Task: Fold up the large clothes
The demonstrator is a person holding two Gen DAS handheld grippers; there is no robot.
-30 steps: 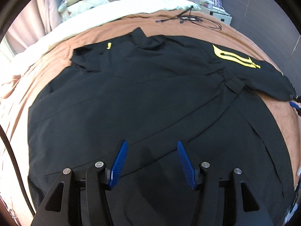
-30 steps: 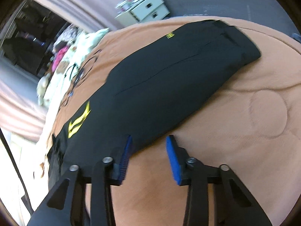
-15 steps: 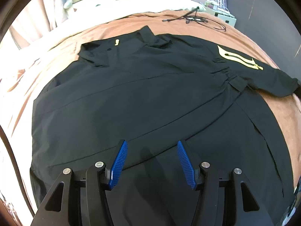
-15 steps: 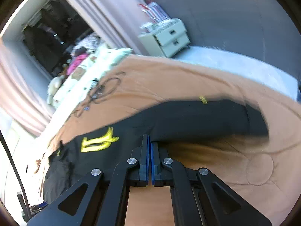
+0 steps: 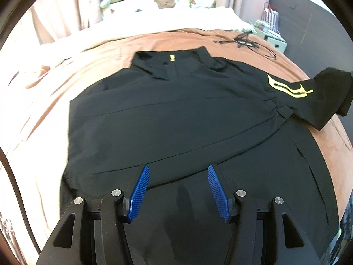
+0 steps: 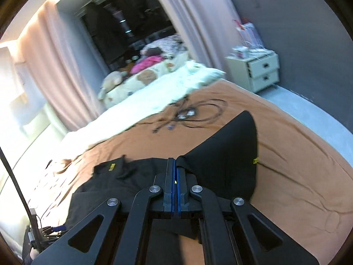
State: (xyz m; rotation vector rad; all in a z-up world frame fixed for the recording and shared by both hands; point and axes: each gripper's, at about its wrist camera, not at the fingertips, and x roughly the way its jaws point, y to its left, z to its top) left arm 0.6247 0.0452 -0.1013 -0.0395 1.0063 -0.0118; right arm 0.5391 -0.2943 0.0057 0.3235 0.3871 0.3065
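A large black jacket [image 5: 187, 114] with a yellow emblem [image 5: 286, 87] lies spread on the brown bedspread [image 5: 106, 66]. My left gripper [image 5: 178, 172] hovers over the jacket's lower part, open, with nothing between its blue pads. The jacket's right sleeve [image 5: 331, 95] is lifted off the bed at the far right. In the right wrist view my right gripper [image 6: 175, 162] is shut on the edge of that sleeve [image 6: 227, 152], which hangs raised in a fold above the bedspread [image 6: 297, 176]. The collar with a yellow tag [image 6: 112, 167] shows at lower left.
A tangle of black cables [image 6: 194, 114] lies on the bedspread beyond the jacket. White bedding with soft toys [image 5: 158, 2] fills the far end. A cream bedside drawer unit [image 6: 256, 70] stands by the grey wall. Pink curtains [image 6: 55, 66] hang at the left.
My right gripper shut on the sleeve's edge and lifted it off the bed, rolling as it rose. My left gripper stayed open and drifted over the jacket.
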